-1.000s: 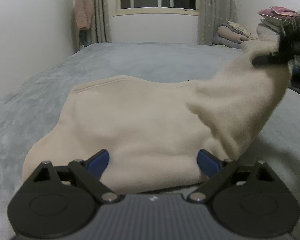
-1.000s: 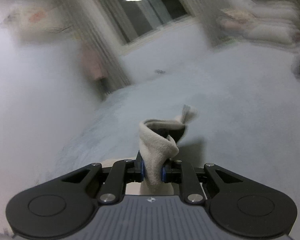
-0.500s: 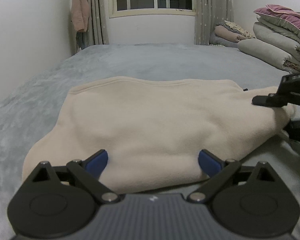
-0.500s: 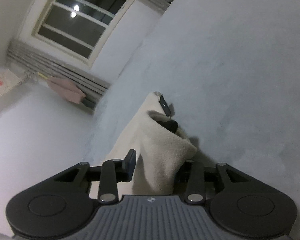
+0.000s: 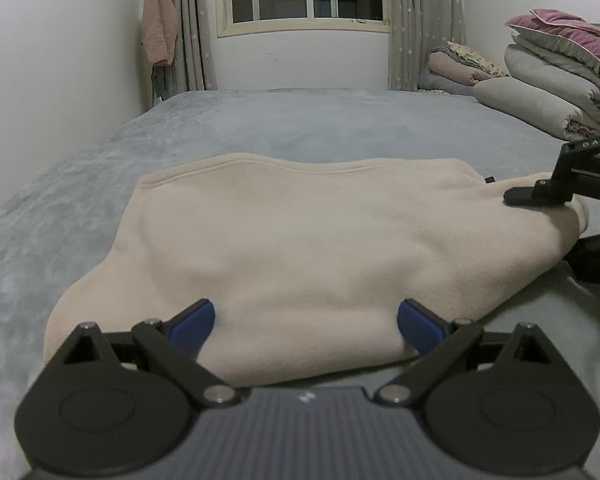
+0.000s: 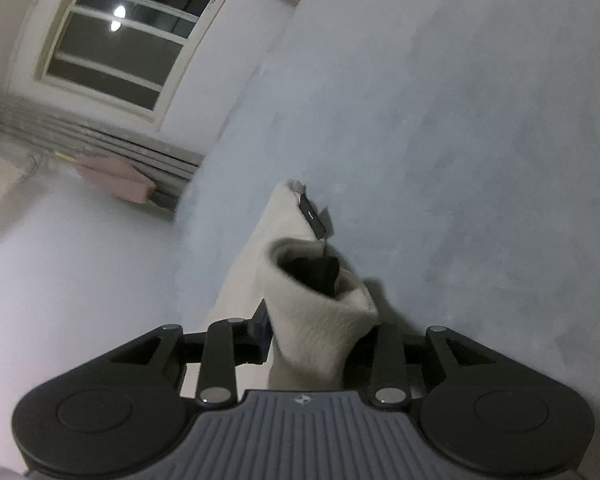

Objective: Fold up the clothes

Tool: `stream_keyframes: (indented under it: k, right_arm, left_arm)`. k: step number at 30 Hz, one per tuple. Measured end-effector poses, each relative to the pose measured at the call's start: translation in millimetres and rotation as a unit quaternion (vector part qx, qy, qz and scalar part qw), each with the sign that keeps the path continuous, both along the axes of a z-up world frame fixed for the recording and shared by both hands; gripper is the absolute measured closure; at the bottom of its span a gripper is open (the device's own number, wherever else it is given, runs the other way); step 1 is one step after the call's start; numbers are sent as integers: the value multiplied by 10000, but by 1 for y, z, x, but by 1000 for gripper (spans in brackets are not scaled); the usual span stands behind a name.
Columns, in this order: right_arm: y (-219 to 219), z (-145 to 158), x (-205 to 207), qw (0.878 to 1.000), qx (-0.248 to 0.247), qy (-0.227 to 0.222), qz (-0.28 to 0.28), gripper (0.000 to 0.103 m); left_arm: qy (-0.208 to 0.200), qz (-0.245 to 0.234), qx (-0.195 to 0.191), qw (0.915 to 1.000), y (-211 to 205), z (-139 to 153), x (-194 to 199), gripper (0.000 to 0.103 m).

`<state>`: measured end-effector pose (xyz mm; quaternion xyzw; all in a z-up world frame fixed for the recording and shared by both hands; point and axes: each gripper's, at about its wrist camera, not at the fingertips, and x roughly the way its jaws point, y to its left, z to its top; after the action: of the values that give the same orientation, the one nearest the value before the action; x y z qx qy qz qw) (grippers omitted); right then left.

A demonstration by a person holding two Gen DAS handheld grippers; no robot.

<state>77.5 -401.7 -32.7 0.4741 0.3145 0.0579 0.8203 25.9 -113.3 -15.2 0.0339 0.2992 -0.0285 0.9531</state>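
Flat fleece [image 5: 300, 240] between spread left tongs [image 5: 306, 322]; cuff between right tongs [image 6: 316, 340].

right hand-held gripper [image 6: 314, 344] — unclamped | fleece garment [image 5: 300, 256] — lowered flat

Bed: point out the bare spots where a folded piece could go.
Free: grey bed between the cream fleece garment and the window wall, and the strip along the left wall. Crowded: far right, stacked quilts; right tongs straddle the garment's corner.

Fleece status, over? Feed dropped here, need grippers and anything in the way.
Left gripper open at near edge. Right gripper open around cuff. Cream fleece flat on bed. Nothing blocking.
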Motion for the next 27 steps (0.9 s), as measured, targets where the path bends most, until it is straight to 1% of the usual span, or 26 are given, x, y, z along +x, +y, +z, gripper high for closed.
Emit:
stream_keyframes:
  k: [1, 2, 3, 5, 7, 9, 12, 16, 20, 22, 24, 27]
  right_arm:
    - [-3, -2, 1, 10000, 72, -4, 27, 70]
    - [-2, -1, 1, 10000, -32, -13, 91, 68]
    - [-1, 1, 1, 9997, -200, -24, 167, 67]
    - [8, 11, 2, 9969, -689, -125, 367, 66]
    - [18, 22, 2, 9911, -1184, -263, 551, 76]
    - [30, 35, 0, 9840, -1570, -455, 708, 79]
    - [46, 53, -1, 9749, -1959, -633, 843, 81]
    - [69, 73, -8, 9652, -2227, -930, 1010, 83]
    - [86, 87, -13, 9595, -2351, -1083, 1107, 84]
    - [97, 93, -1, 9576, -2427, -1084, 1114, 84]
    - [98, 97, -1, 9561, -2552, -1000, 1037, 84]
    - [88, 90, -1, 9648, -2352, -836, 832, 84]
  left_arm:
    - [-10, -1, 4, 10000, 0, -1, 0, 4]
    - [-20, -1, 9, 10000, 0, -1, -1, 4]
    - [-27, -2, 9, 10000, 1, -2, -1, 4]
    - [-38, -4, 3, 10000, 1, -2, -1, 4]
    - [-46, -4, -2, 10000, 1, -3, -2, 4]
    - [-50, -3, -1, 10000, 1, -3, -2, 4]
    - [-54, -3, -18, 10000, 2, -3, -1, 4]
    - [-51, -3, -81, 10000, 4, -3, -1, 4]
    - [-34, -22, -196, 9998, 7, 0, 0, 4]
    - [95, -114, -382, 9992, 15, 6, 3, 4]
    - [292, -266, -576, 9976, 33, 19, 9, 5]
    - [385, -28, -1046, 9938, 76, 35, 8, 4]
